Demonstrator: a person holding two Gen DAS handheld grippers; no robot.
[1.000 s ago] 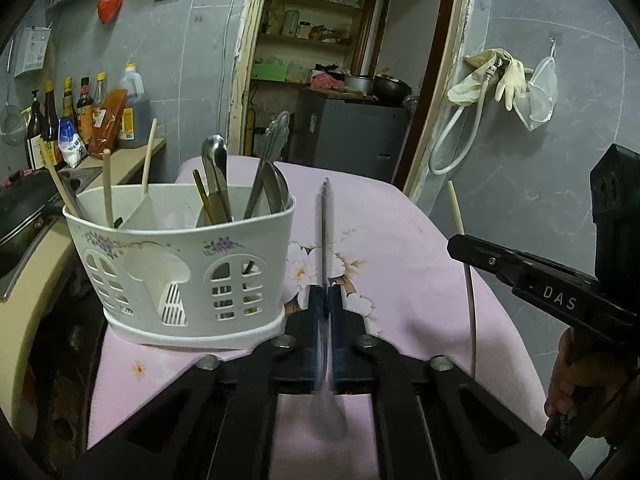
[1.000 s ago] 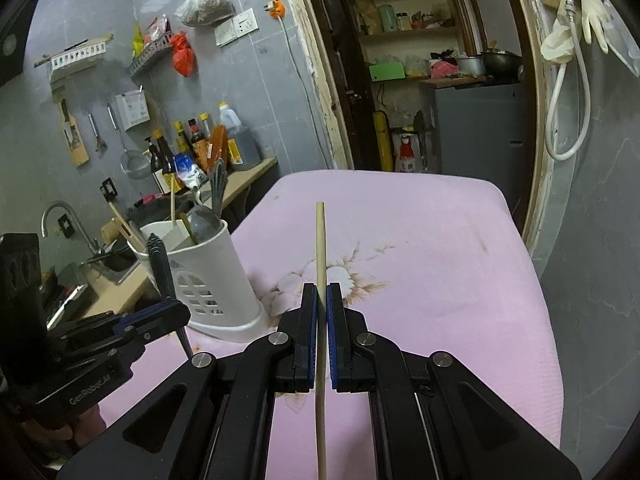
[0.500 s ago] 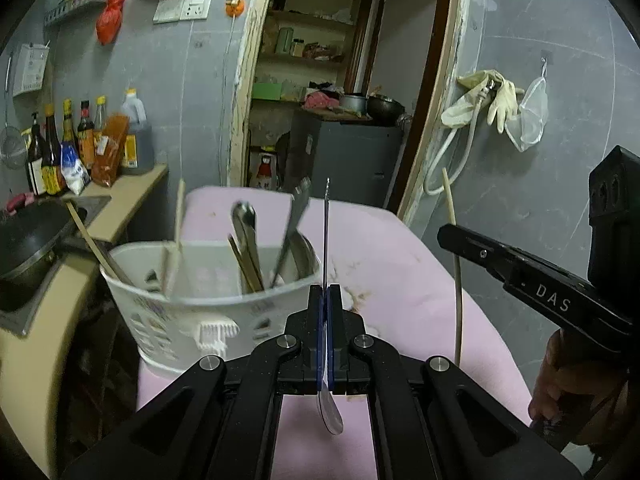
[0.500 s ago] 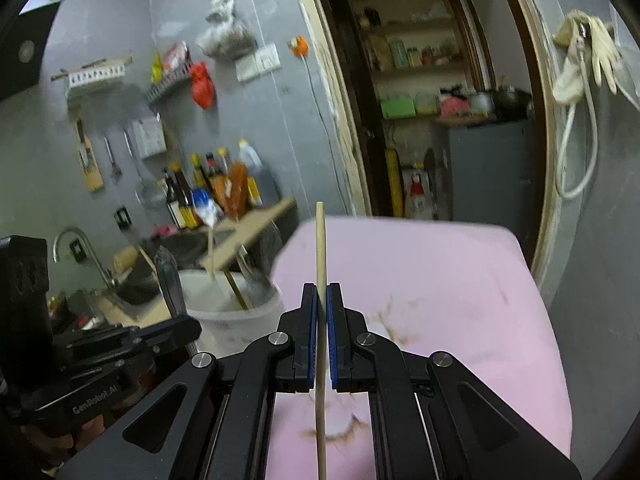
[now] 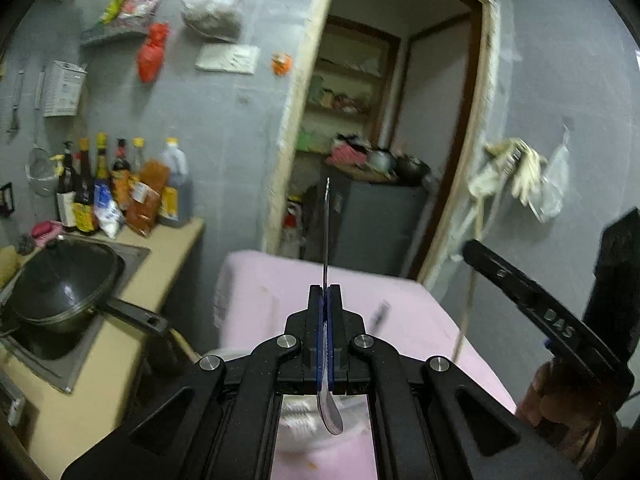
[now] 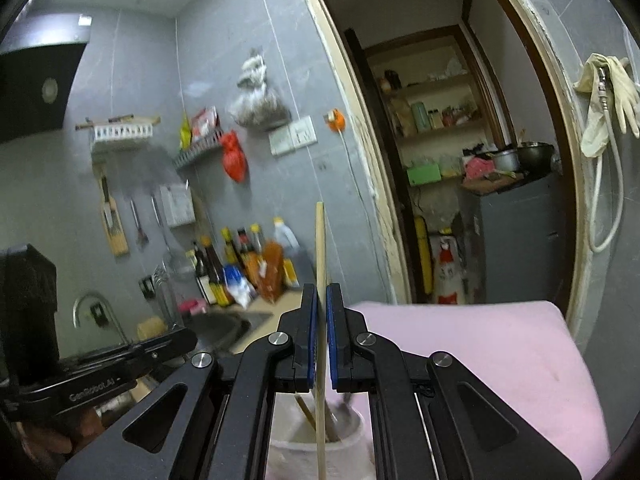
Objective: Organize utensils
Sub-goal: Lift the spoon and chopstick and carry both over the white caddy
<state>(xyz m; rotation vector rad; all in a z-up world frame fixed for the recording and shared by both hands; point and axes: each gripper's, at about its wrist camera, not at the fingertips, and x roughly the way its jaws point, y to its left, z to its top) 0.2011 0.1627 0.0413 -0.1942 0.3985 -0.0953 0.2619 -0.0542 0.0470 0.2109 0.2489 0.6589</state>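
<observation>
My left gripper is shut on a metal spoon, handle pointing up and away, bowl hanging below the jaws over the white utensil holder. My right gripper holds a wooden chopstick; its jaws stand slightly apart around it. The chopstick's lower end reaches down over the white utensil holder, which has other utensils standing in it. The right gripper also shows at the right of the left wrist view, and the left gripper at the lower left of the right wrist view.
A pink cloth covers the table. A counter at the left carries a black wok and several sauce bottles. A doorway with shelves and a grey cabinet lies behind the table.
Both grippers have risen and tilted upward. The utensil holder has dropped from the middle of each view to below the jaws. The right jaws look slightly wider around the chopstick.
</observation>
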